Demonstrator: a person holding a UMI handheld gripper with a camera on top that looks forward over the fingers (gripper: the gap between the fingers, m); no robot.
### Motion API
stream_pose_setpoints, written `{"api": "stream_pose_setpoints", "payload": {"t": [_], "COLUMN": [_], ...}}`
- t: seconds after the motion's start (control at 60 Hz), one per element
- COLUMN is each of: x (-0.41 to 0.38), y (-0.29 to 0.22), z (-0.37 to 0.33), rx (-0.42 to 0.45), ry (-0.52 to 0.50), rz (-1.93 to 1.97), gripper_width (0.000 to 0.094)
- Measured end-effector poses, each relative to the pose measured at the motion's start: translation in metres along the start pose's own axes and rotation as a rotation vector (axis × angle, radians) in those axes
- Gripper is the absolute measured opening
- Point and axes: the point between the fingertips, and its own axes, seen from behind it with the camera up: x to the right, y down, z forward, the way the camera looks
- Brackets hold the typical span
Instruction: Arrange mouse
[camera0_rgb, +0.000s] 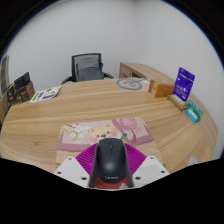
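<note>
I can read nothing. The purple box (184, 81) at my two o'clock and the booklets (44, 95) at ten o'clock carry print, but it is too small for me to make out.

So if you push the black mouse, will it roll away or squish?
Probably neither. The mouse looks like a hard, low shell with a flat underside, so it should slide rather than roll. It sits between the tool's pink pads, and its smooth curved top may be slippery.
</note>
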Motion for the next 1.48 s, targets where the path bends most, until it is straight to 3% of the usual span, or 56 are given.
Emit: {"api": "stream_pose_setpoints", "payload": {"t": [0.05,0.067,0.117,0.167,0.233,0.45,0.8,1.067,1.483], "x": [-0.001,0.000,0.004,0.008,0.004,-0.027,-0.081,-0.094,-0.082], "y": [0.003,0.003,0.000,-0.011,-0.031,-0.075,-0.031,0.017,0.039], "z": [-0.002,-0.002,-0.009,-0.022,-0.052,-0.208,-0.411,-0.462,-0.484], "rx": [-0.017,-0.019,-0.024,-0.004,0.030,0.097,0.112,0.095,0.101], "ry": [-0.013,-0.011,-0.003,0.009,-0.006,-0.072,-0.156,-0.172,-0.149], "rz": [0.006,0.006,-0.001,-0.009,-0.012,-0.005,-0.032,-0.090,-0.108], "gripper_width": [0.0501,0.0565,0.0881,0.0829,0.0877,0.0861,0.0866,0.0865,0.0864]}}
